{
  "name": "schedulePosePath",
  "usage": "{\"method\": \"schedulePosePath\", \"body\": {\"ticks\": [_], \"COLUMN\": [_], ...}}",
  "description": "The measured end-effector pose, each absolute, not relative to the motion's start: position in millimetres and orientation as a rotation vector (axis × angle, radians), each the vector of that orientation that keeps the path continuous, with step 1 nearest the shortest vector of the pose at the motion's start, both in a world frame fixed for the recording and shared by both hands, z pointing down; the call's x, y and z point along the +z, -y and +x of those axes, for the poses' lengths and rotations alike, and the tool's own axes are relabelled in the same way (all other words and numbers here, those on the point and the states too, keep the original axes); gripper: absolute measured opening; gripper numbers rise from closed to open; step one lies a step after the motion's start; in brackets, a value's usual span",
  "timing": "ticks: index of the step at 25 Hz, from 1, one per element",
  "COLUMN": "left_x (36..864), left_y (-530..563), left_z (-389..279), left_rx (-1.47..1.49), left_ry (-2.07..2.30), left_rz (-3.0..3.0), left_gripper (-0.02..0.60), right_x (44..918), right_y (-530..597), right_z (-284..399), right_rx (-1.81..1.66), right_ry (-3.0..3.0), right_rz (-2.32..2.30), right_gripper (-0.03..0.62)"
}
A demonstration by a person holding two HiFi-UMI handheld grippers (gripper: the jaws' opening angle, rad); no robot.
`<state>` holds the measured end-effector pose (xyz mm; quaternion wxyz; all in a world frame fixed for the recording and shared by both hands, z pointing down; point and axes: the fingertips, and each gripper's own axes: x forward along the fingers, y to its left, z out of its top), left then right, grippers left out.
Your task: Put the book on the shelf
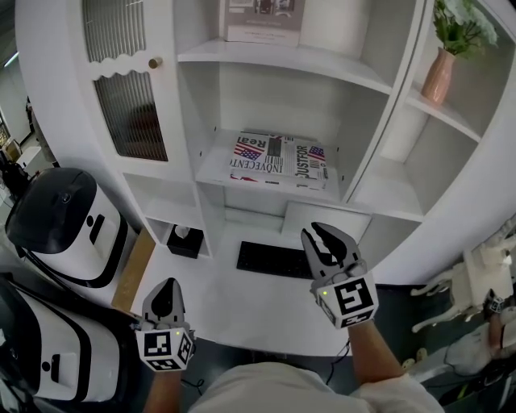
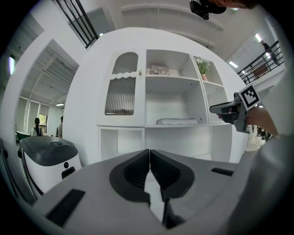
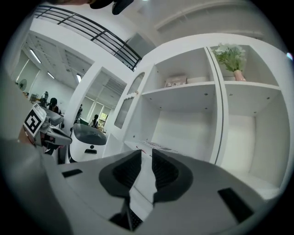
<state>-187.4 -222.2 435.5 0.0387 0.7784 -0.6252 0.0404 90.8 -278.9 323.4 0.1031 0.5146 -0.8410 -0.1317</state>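
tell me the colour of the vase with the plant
The vase is coppery pink, clearest in the head view.

The only print that can be read is on the cover of the book (image 1: 280,160), which lies flat on the middle shelf (image 1: 211,165). Seen upside down in the head view, large black capitals spell "INNOCENT" along the cover's near edge at its left. "Real" sits just beyond that, and "JUSTFOR" runs sideways toward the right end. The smaller lines there are too fine to read, as is the framed print (image 1: 262,20) on the top shelf.
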Motion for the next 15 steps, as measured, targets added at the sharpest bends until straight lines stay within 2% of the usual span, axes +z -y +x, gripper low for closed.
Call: {"method": "schedulePosePath", "body": {"ticks": [7, 15], "left_x": [436, 435], "left_y": [220, 217], "left_z": [-183, -179], "left_rx": [0.133, 0.145], "left_ry": [1.915, 1.918], "left_rz": [2.392, 2.398], "left_gripper": [0.006, 0.006], "right_x": [329, 342], "right_y": [269, 264], "right_z": [105, 117], "right_rx": [-0.331, -0.244], "right_ry": [2.526, 2.547], "right_rz": [1.666, 1.728], "right_gripper": [0.003, 0.003]}}
